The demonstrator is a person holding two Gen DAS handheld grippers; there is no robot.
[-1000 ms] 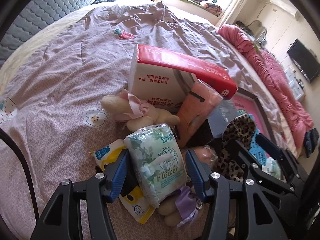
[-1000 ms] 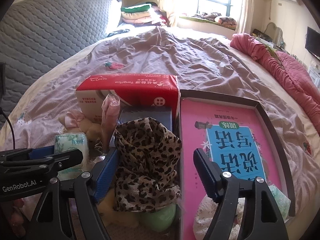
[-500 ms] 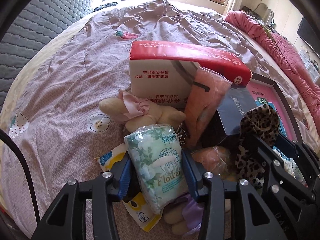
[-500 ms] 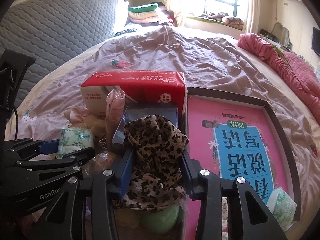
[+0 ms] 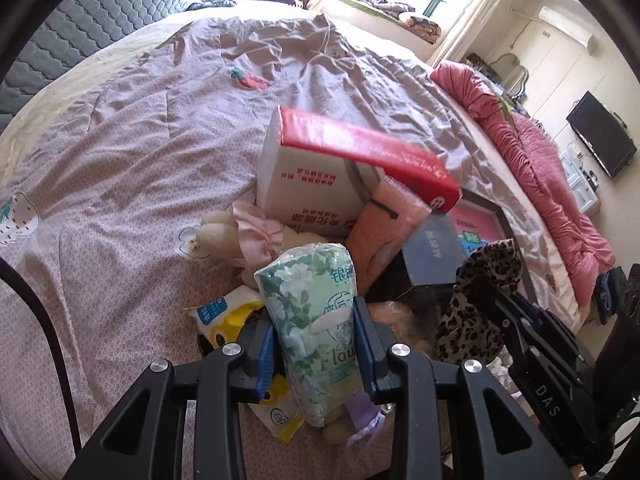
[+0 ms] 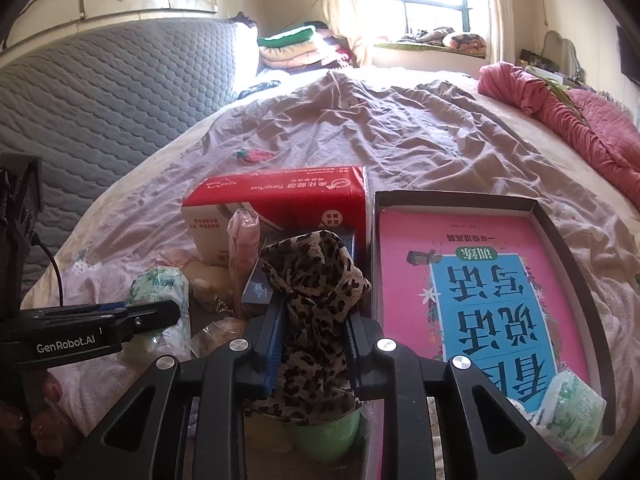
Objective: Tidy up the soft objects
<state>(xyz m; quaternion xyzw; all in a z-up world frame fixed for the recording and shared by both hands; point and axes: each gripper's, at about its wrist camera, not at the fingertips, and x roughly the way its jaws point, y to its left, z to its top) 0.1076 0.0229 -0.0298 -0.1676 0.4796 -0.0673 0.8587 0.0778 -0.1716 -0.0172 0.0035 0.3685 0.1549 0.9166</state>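
Left wrist view, left hand-held gripper (image 5: 316, 346): its jaws are closing, and the blue pads are already pressing both sides of the green floral tissue pack (image 5: 314, 320), which is standing upright between them.
Left wrist view, pile on the bed (image 5: 120, 152): a cream plush toy with a pink bow (image 5: 240, 236), a yellow-and-white packet (image 5: 224, 316), a pink pouch (image 5: 380, 228), a dark blue box (image 5: 432, 248) and something purple under the pack are lying crowded in front of the red-and-white tissue box (image 5: 340, 176); these are waiting to be sorted.
Left wrist view, right side: the leopard-print cloth (image 5: 476, 296) is bunching up beside the other tool's black arm.
Right wrist view, right hand-held gripper (image 6: 314, 344): it is clamping fully on the leopard-print cloth (image 6: 316, 292), whose folds are rising above the pads and hanging below them.
Right wrist view, shallow box (image 6: 560, 236): it is lying just right of the pile, holding a pink-and-blue book (image 6: 472, 288) and one more green tissue pack (image 6: 568, 412) in its near corner.
Right wrist view, under the cloth: a pale green round thing (image 6: 328, 428) is partly showing; I cannot tell what it is.
Progress, as a judgement: the job is looking early. One soft item appears placed in the box, two are being gripped, and most of the heap is remaining.
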